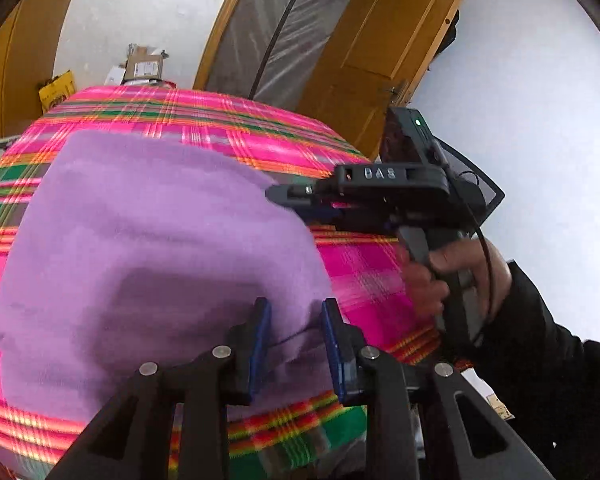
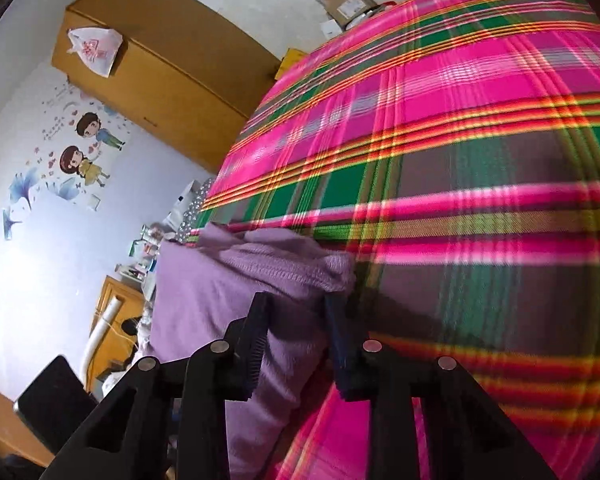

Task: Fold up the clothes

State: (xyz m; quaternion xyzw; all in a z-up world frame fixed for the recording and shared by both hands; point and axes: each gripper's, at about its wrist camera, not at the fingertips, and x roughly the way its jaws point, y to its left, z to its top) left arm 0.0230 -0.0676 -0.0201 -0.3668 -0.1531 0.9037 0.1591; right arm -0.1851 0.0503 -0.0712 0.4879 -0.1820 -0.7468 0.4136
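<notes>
A purple knit garment [image 1: 148, 232] lies spread on a bed covered by a pink, green and orange plaid sheet [image 1: 260, 132]. My left gripper [image 1: 296, 320] hovers over the garment's near right part, open, with nothing pinched. In the same view my right gripper [image 1: 278, 196], held by a hand [image 1: 452, 276] in a dark sleeve, reaches the garment's right edge. In the right wrist view a thick folded hem of the garment [image 2: 284, 268] lies between the fingers of my right gripper [image 2: 296, 320]. The jaws stand apart and the pads do not visibly squeeze the cloth.
Past the bed's far end stand cardboard boxes [image 1: 142, 66], a yellow bag [image 1: 58, 90] and a wooden door [image 1: 380, 40]. A wooden wardrobe [image 2: 160, 72], a cluttered bedside cabinet [image 2: 116, 320] and a dark screen [image 2: 56, 404] line the left side. Bare plaid sheet [image 2: 460, 140] stretches to the right.
</notes>
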